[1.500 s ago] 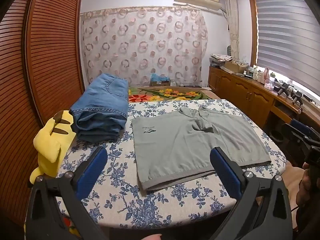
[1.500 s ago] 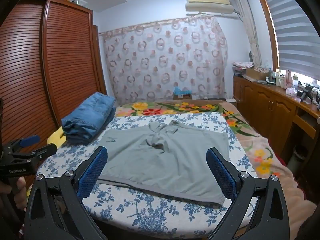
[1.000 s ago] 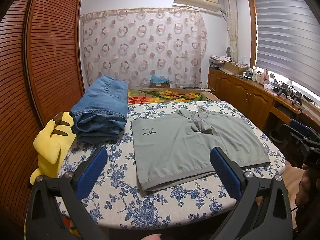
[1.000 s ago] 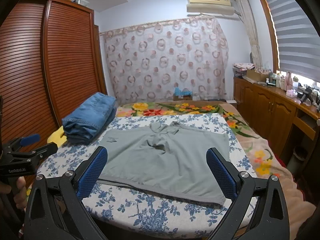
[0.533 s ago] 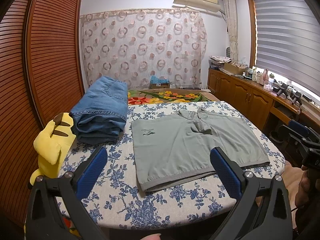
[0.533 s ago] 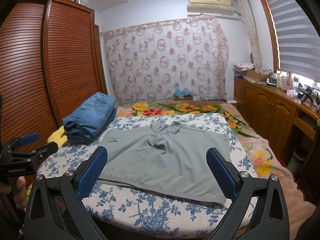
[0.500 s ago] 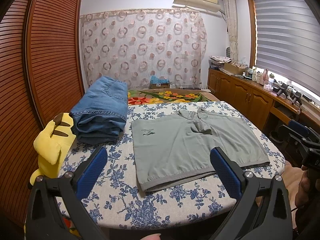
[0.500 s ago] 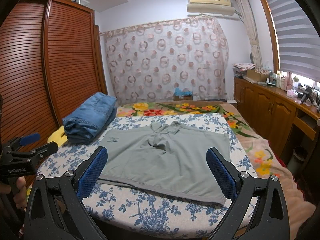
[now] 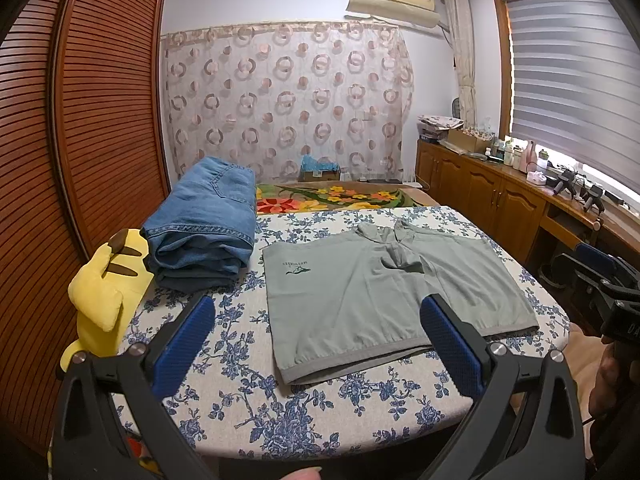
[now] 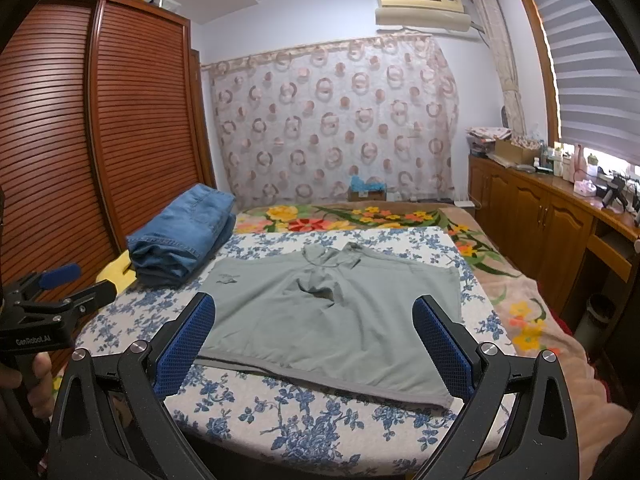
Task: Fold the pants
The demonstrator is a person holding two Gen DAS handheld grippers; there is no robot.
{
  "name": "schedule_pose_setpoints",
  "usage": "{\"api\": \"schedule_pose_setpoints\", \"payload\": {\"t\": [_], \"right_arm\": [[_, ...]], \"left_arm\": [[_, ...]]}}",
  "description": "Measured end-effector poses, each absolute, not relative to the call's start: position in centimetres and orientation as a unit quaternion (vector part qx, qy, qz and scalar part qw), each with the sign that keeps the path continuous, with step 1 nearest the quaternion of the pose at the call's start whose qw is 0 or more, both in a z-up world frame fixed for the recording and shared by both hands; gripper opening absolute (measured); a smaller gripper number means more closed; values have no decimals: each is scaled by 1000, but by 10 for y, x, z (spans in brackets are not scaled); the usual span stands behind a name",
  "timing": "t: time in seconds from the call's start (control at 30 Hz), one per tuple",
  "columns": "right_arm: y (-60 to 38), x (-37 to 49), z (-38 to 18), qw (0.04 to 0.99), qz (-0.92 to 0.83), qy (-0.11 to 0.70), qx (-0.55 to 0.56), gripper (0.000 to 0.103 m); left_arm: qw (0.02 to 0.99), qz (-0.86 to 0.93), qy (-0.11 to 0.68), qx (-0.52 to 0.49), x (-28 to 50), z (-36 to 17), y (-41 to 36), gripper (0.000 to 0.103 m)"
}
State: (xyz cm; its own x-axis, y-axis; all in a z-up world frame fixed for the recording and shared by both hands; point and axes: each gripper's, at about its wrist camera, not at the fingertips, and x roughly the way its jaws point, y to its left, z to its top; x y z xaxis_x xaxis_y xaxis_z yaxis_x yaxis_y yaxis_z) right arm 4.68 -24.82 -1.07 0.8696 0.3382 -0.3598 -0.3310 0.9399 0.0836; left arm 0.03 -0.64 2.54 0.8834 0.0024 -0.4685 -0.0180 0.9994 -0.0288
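Pants [image 9: 384, 292], grey-green, lie flat on the floral bedsheet [image 9: 240, 392], waistband at the near edge; folded jeans [image 9: 204, 232] just left of them; left gripper [image 9: 316, 344] and right gripper [image 10: 314, 340] both spread wide, holding nothing, hovering at the near edge.

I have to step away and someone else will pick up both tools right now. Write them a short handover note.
Left tool: open, empty, held short of the bed.
Right tool: open, empty, same.
Grey shorts lie spread flat on the floral sheet, waistband edge nearest you.
Folded jeans are stacked at the left, beside a yellow plush toy.
Done: shorts laid out. Left: every fold; nothing gripped yet.
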Motion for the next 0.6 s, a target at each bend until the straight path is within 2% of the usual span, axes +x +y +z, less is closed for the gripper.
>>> {"api": "schedule_pose_setpoints", "payload": {"t": [0.6], "right_arm": [[-248,46,-11,967,173,188,9,101]], "left_arm": [[971,5,239,-16,-1,24,-6,103]]}}
